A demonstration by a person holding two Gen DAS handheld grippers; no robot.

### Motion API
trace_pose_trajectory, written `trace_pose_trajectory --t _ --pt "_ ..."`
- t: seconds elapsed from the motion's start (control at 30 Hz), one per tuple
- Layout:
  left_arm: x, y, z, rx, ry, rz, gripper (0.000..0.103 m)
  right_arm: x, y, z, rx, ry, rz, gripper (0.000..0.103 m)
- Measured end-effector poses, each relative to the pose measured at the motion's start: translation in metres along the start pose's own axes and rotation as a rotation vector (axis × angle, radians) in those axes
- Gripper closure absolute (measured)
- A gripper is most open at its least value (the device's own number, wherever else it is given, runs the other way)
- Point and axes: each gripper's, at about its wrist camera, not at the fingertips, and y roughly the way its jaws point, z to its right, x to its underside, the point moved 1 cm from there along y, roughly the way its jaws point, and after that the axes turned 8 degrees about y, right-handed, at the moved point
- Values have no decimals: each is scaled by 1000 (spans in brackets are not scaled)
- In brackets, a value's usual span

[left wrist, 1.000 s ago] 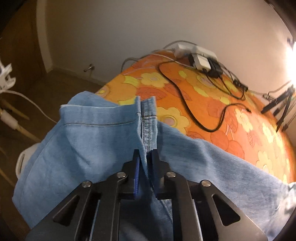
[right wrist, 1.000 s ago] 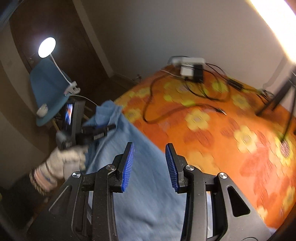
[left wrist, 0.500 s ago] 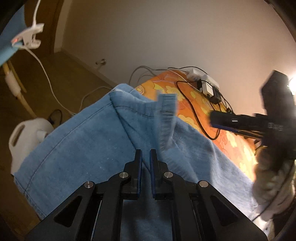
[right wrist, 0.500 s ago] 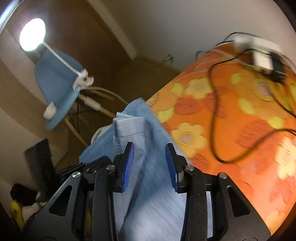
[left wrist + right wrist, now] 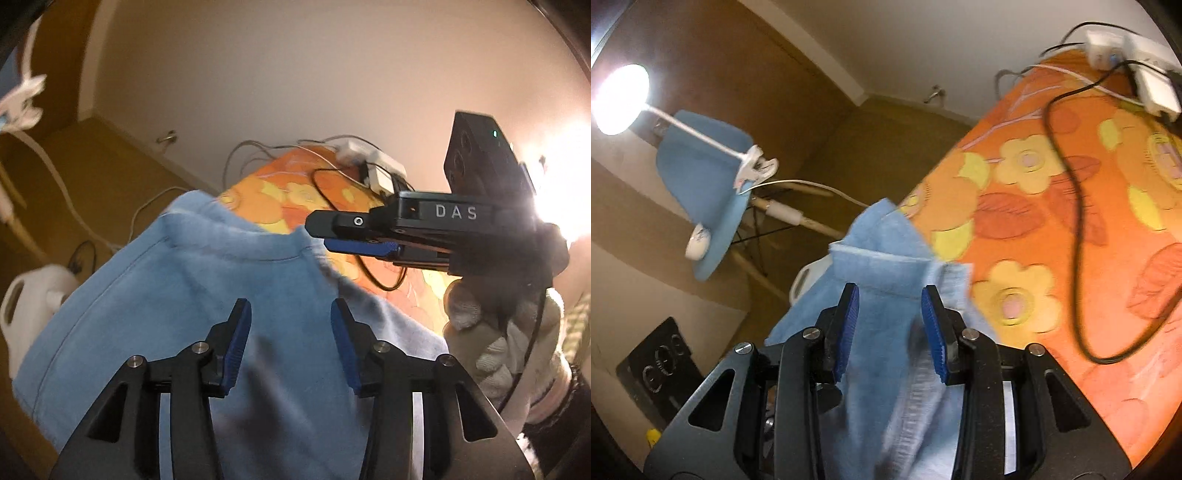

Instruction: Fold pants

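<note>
The lower part of the jeans (image 5: 177, 314) is cut off by the bottom edge and hidden behind the left tongs (image 5: 291, 345). A white clip (image 5: 22, 99) is blurred. In the right wrist view, denim folds between the right tongs (image 5: 890, 328) are smeared.

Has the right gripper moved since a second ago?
Yes. The right gripper has swung toward the jeans' hem at the orange cover's edge, away from the power strip.

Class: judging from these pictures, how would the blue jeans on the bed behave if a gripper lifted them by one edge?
The jeans would probably hang limp, since they already drape over the bed edge. The thick hem suggests some weight, so they may sag. The rough denim likely won't slip easily from closed jaws.
</note>
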Motion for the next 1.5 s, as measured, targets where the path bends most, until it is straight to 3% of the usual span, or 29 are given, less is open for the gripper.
trace_pose_trajectory --t 0.13,0.23,0.3,0.33,0.37,0.47,0.67,0.8,0.93,1.13,1.37,1.4,1.5 --pt "-18 33 29 -51 80 -64 52 -9 -16 18 -31 62 42 65" --pt "-24 61 43 -157 145 -104 51 -19 -28 28 -34 87 75 65" --pt "-24 80 40 -201 130 -144 52 -22 -35 31 -35 85 91 65" --pt "-24 81 37 -207 118 -136 53 -23 -38 32 -33 79 96 65" --pt "-24 80 35 -212 111 -123 61 -25 -40 34 -30 73 102 65" --pt "-24 72 20 -182 37 -94 87 -28 -46 39 -33 69 111 65" --pt "-17 33 -7 -179 -29 1 90 -31 -37 39 -31 46 101 65" --pt "9 -19 -39 -187 -128 83 92 -28 -18 22 -30 -34 56 65" --pt "36 -41 -69 -200 -232 111 92 -26 13 4 -7 -121 4 65" --pt "64 -58 -95 -224 -306 114 92 -25 73 -25 87 -240 -63 65" --pt "73 -72 -89 -220 -286 146 93 -21 104 -39 207 -339 -61 65" --pt "75 -75 -90 -222 -290 151 93 -19 105 -41 221 -355 -59 66" --pt "81 -77 -96 -211 -316 145 93 -20 108 -44 281 -378 -37 90"
